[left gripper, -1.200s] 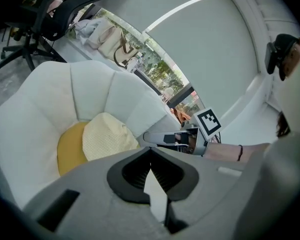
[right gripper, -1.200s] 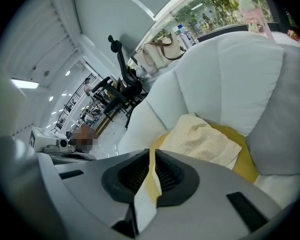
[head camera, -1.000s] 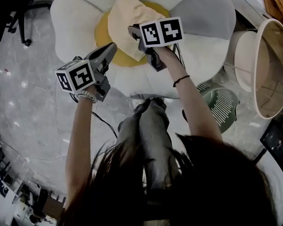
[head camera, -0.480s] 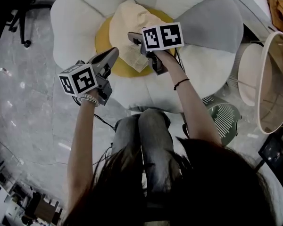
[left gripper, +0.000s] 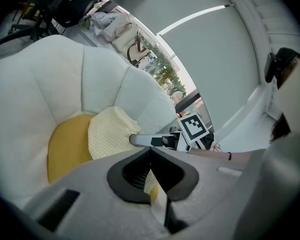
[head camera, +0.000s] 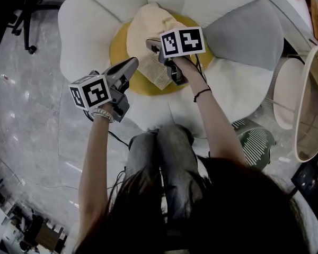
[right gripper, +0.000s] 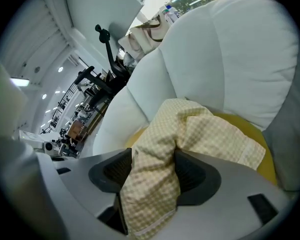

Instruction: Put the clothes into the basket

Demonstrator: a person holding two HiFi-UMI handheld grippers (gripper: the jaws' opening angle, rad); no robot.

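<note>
Though R jaws straddle it, cloth (right gripper: 190,129): cream check, heaped on yellow seat pad (head camera: 118,49), not lifted.
R gripper (right gripper: 150,176): jaws just opened to full width; cloth fold lies between pads, unclamped.
L gripper (left gripper: 151,171): jaws together, empty, near cloth.
Chair (head camera: 90,25): white, petal-shaped.
Basket (head camera: 296,126): prob. the round tub far R, well apart.
Progress: nil done; grip, carry, drop all o/s.
</note>
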